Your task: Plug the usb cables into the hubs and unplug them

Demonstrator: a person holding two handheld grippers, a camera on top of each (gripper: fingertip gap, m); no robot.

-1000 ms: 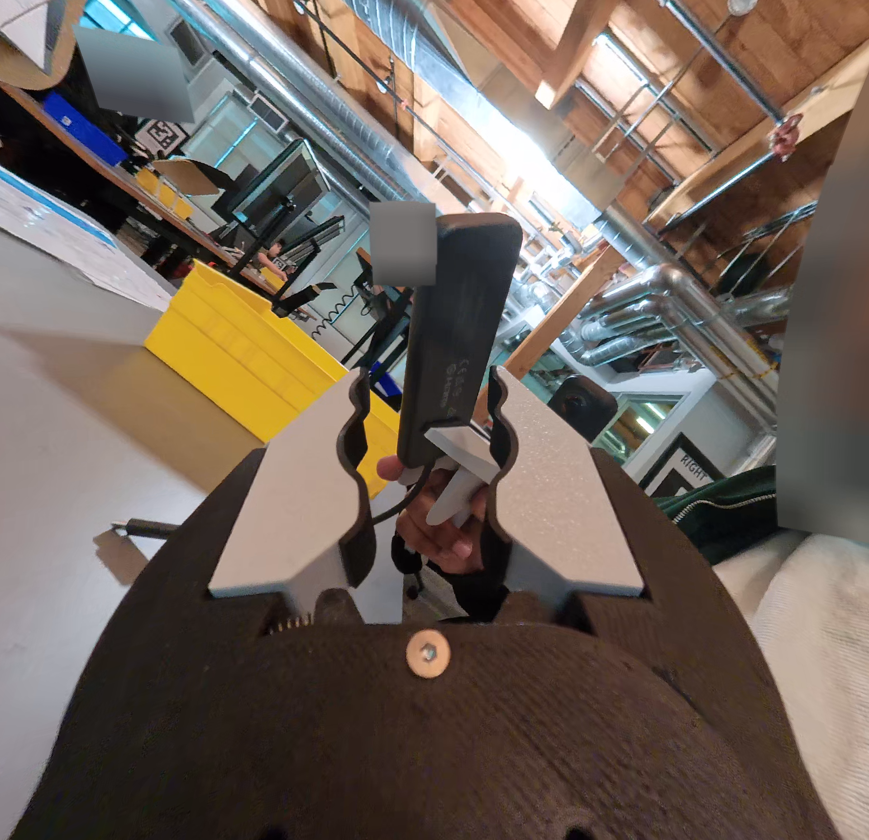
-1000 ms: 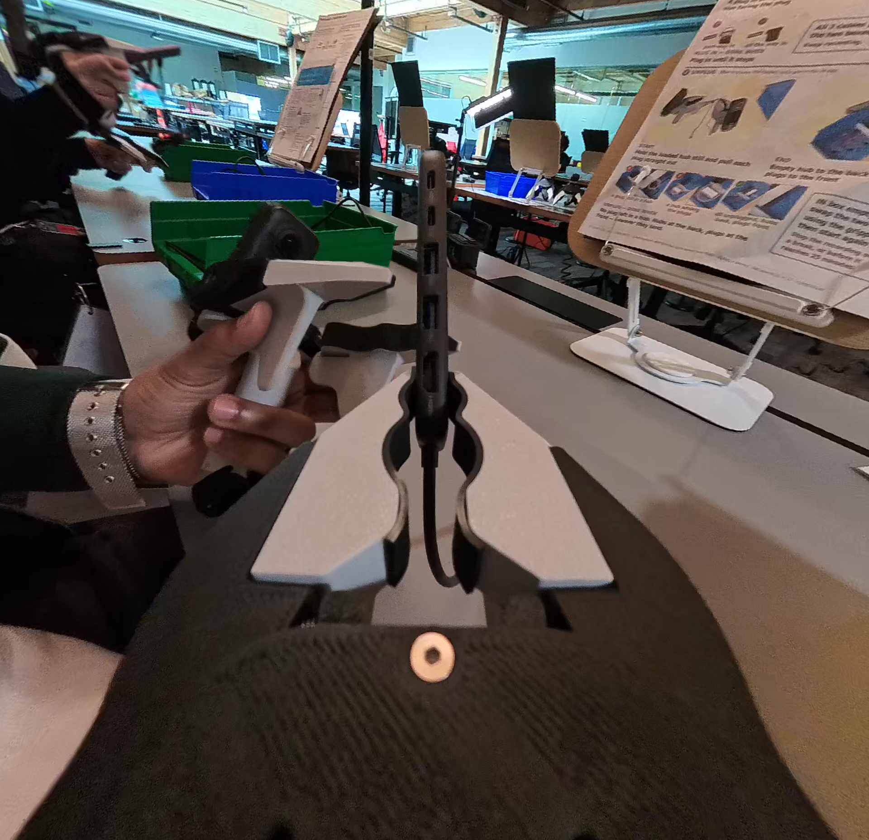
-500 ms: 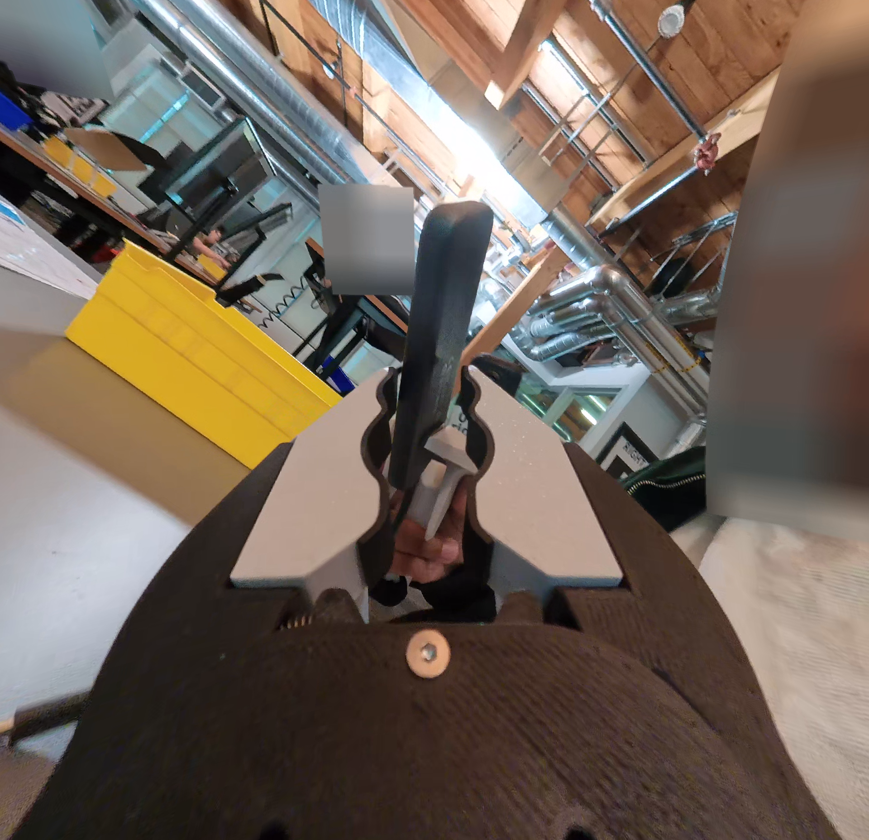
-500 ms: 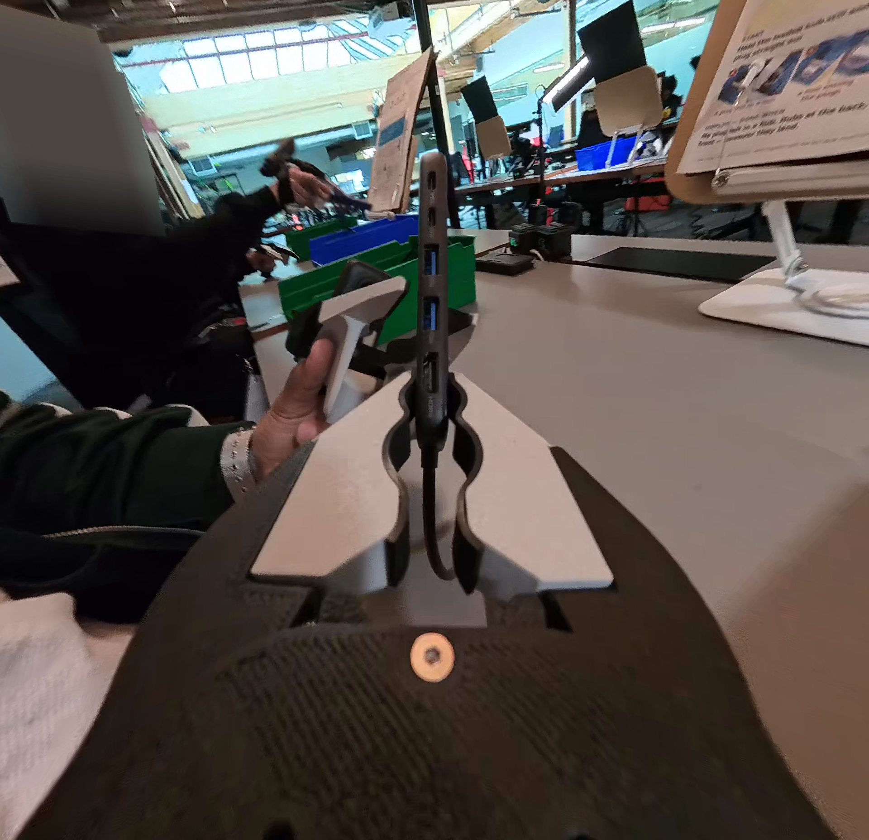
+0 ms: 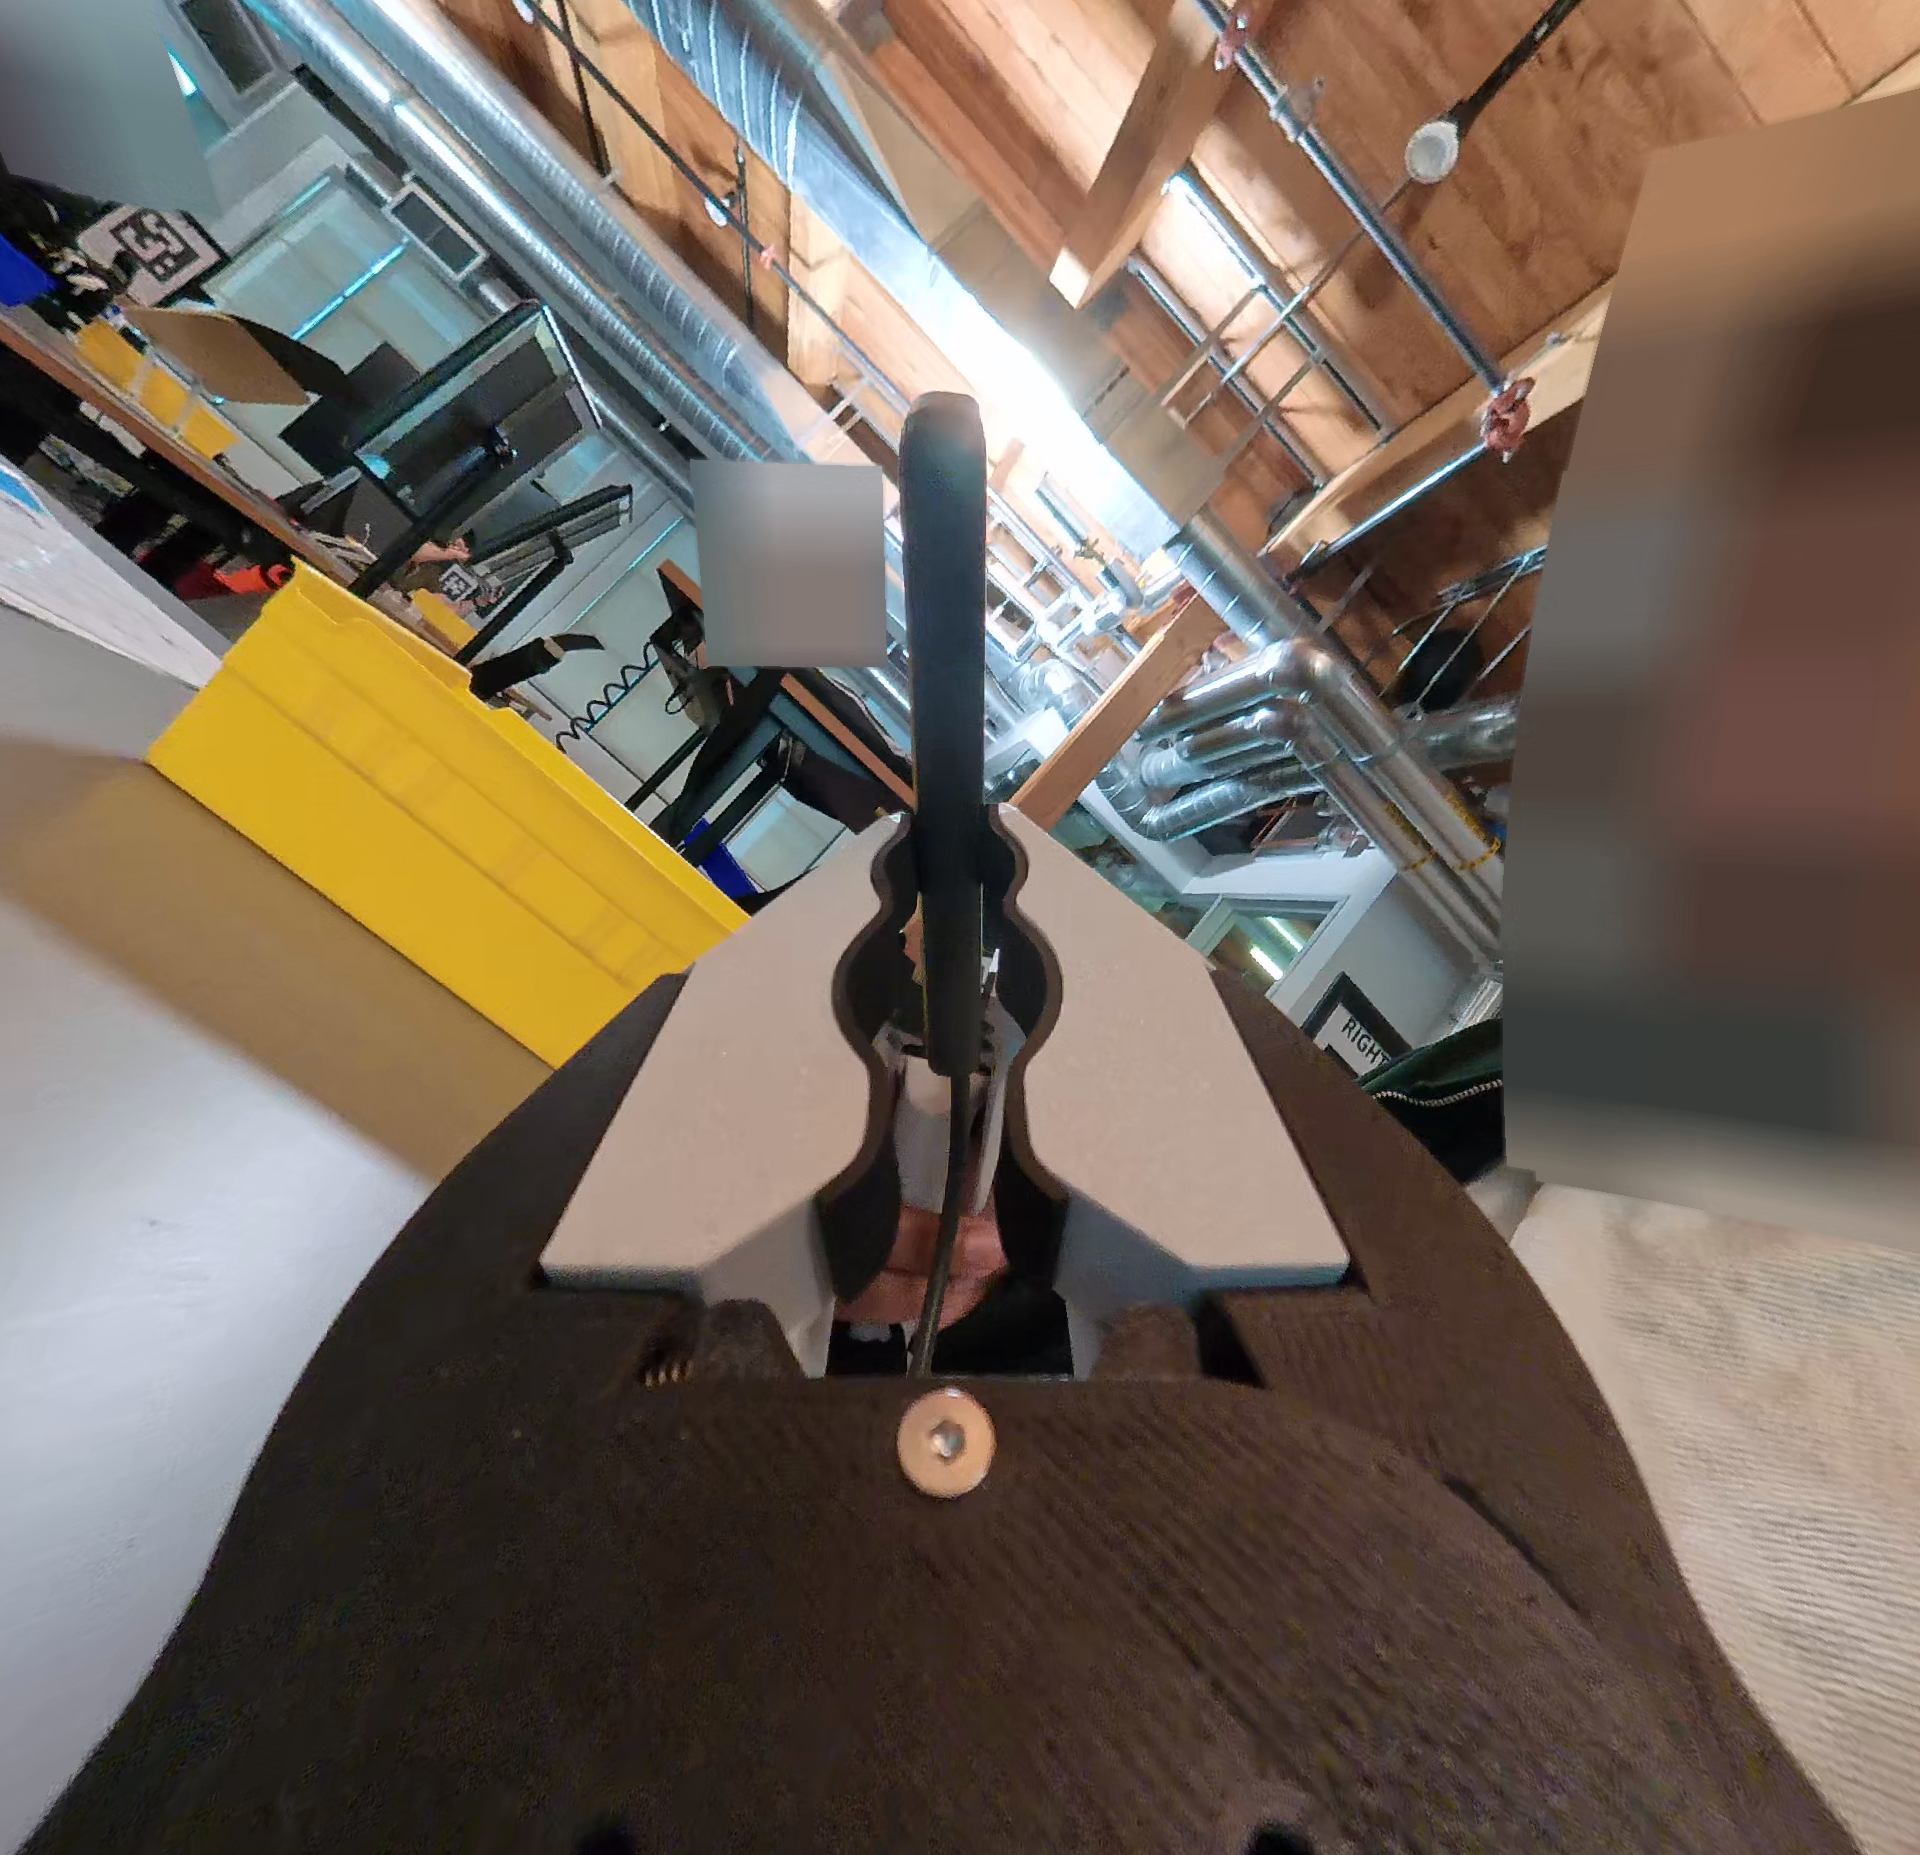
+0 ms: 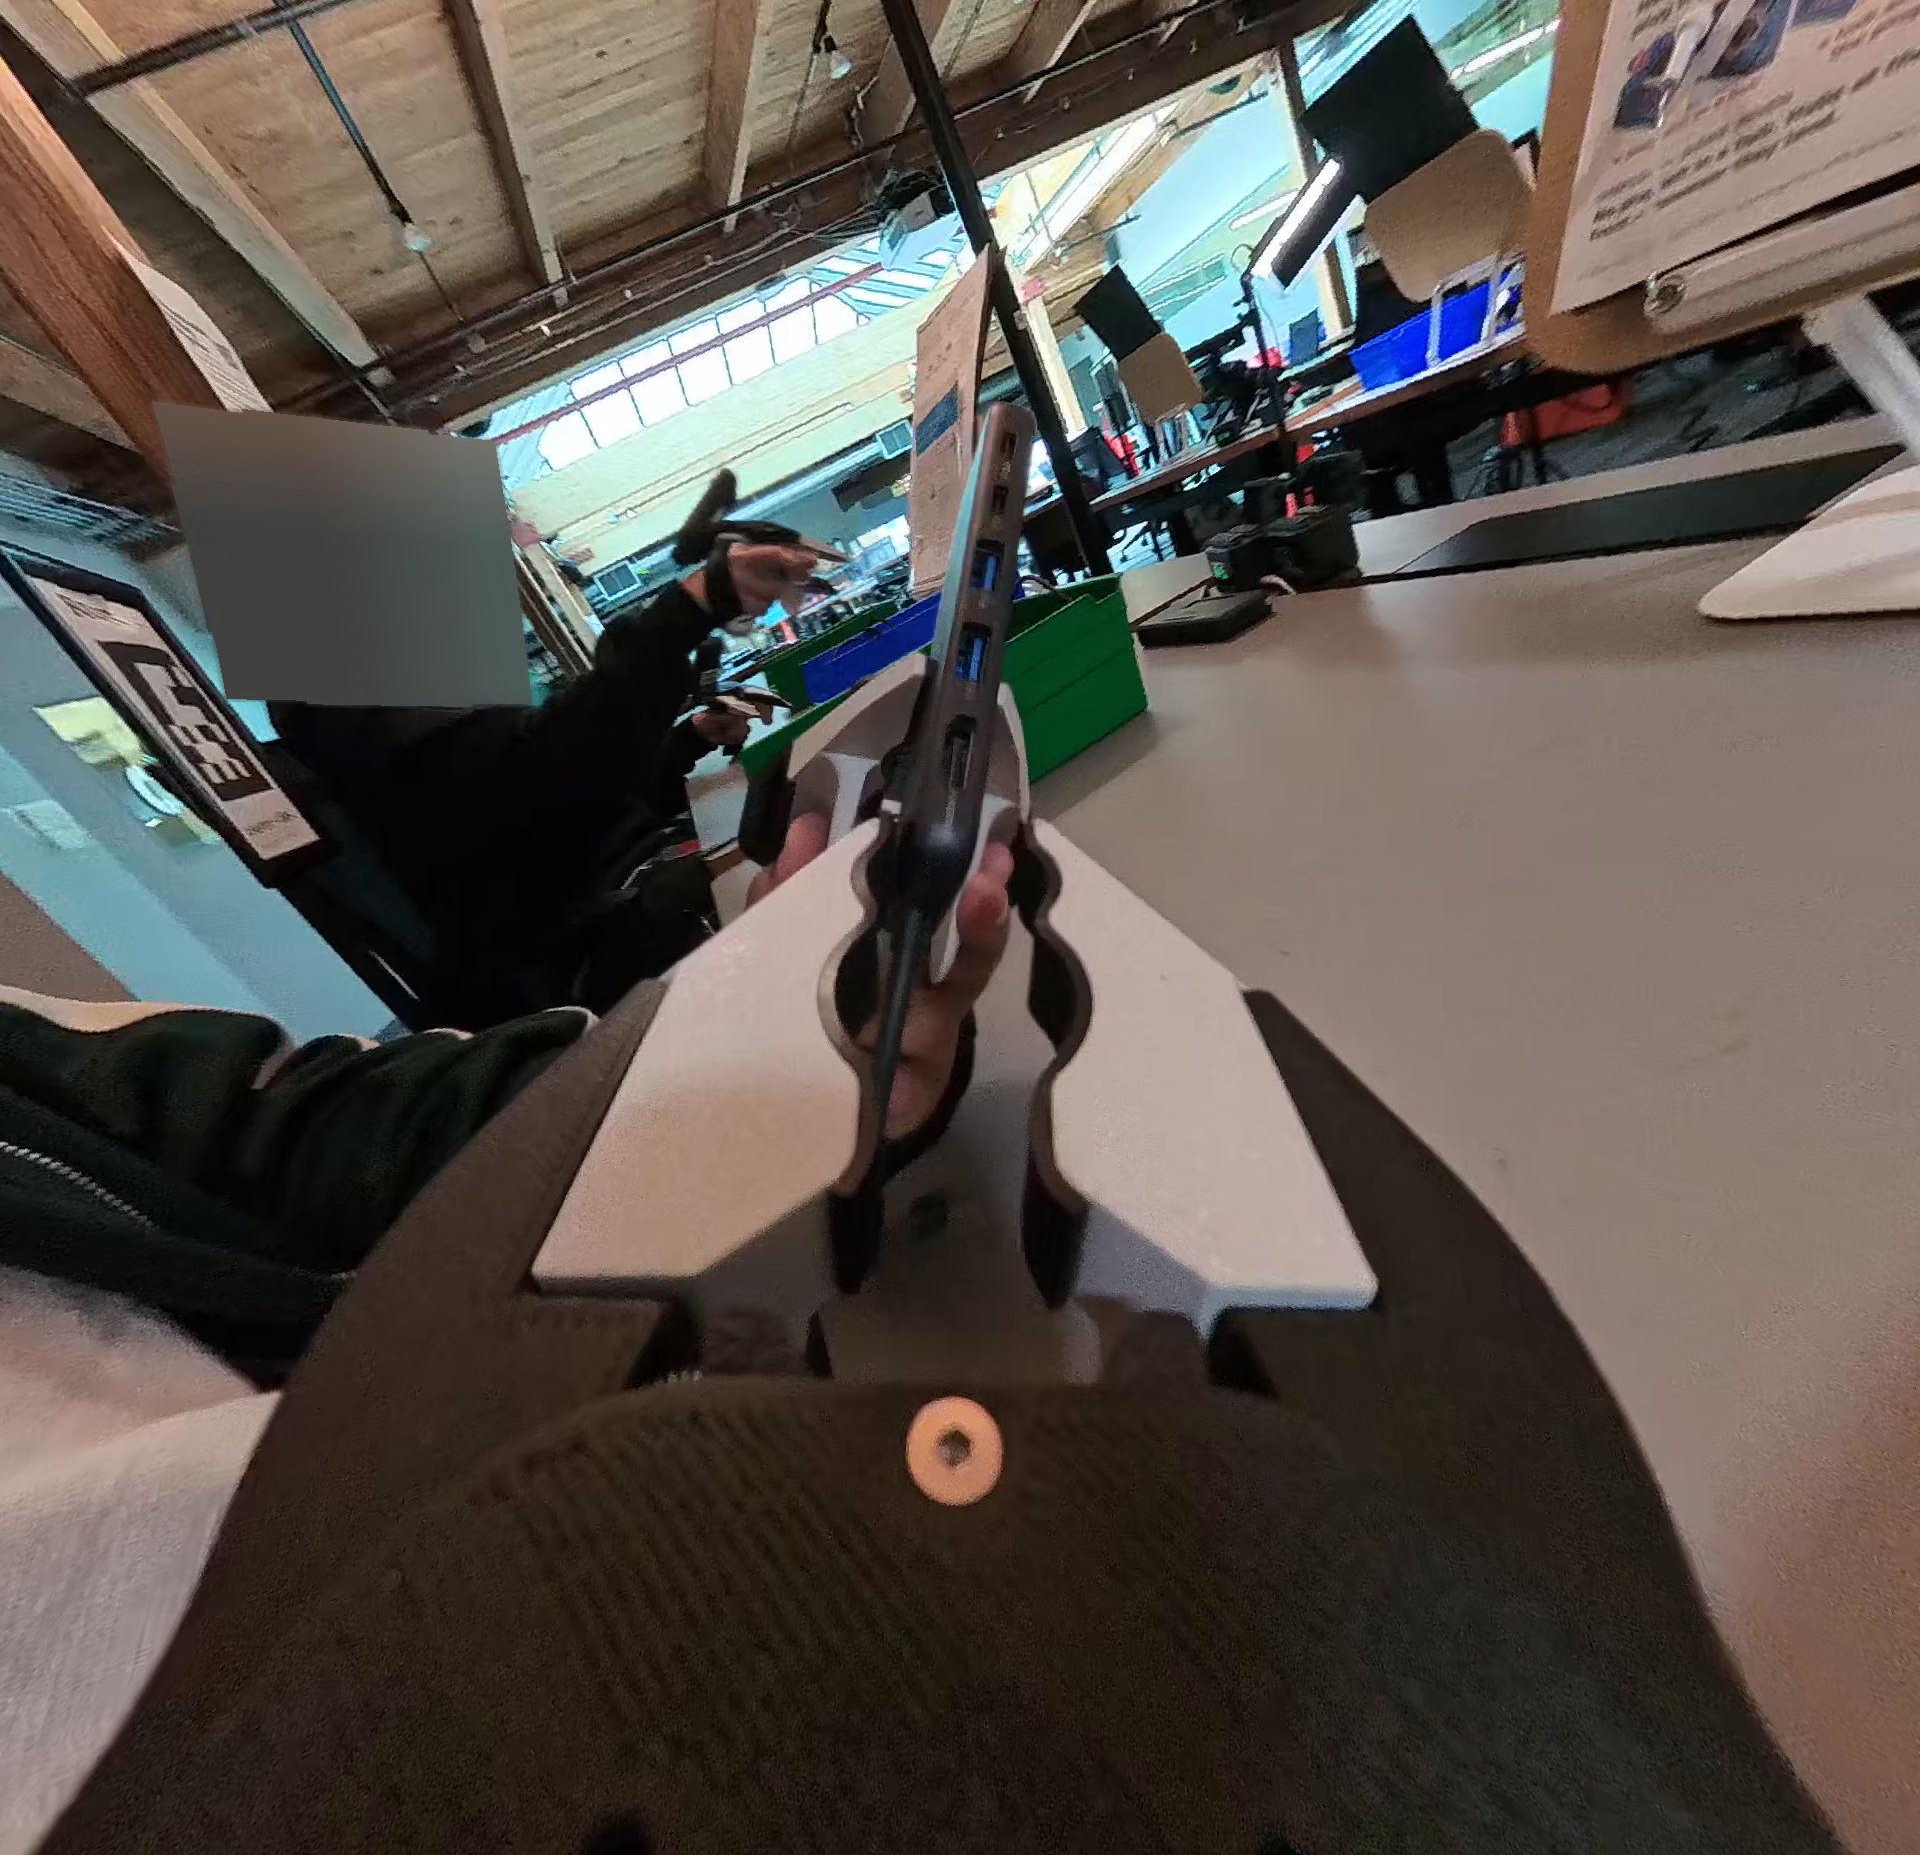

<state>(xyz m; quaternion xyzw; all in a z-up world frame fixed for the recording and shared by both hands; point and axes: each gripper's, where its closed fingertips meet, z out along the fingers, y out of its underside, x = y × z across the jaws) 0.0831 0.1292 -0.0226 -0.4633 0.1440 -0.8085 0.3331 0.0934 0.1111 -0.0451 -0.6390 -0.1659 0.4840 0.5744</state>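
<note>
So right now the left gripper (image 5: 948, 849) is pinched tight on the hub (image 5: 943, 662), which stands edge-on and upright between its fingers, its cable (image 5: 940, 1223) trailing down through the gap. Left of the hub, a yellow bin (image 5: 416, 797) sits on the grey table (image 5: 156, 1234). The right gripper (image 6: 940, 839) has its fingers spread apart around the hub's cable end, not squeezing it; the hub (image 6: 971, 642) leans left there, ports showing. Behind the hub sit green bins (image 6: 1070, 662), and a hand (image 6: 935, 974) shows just below it.
</note>
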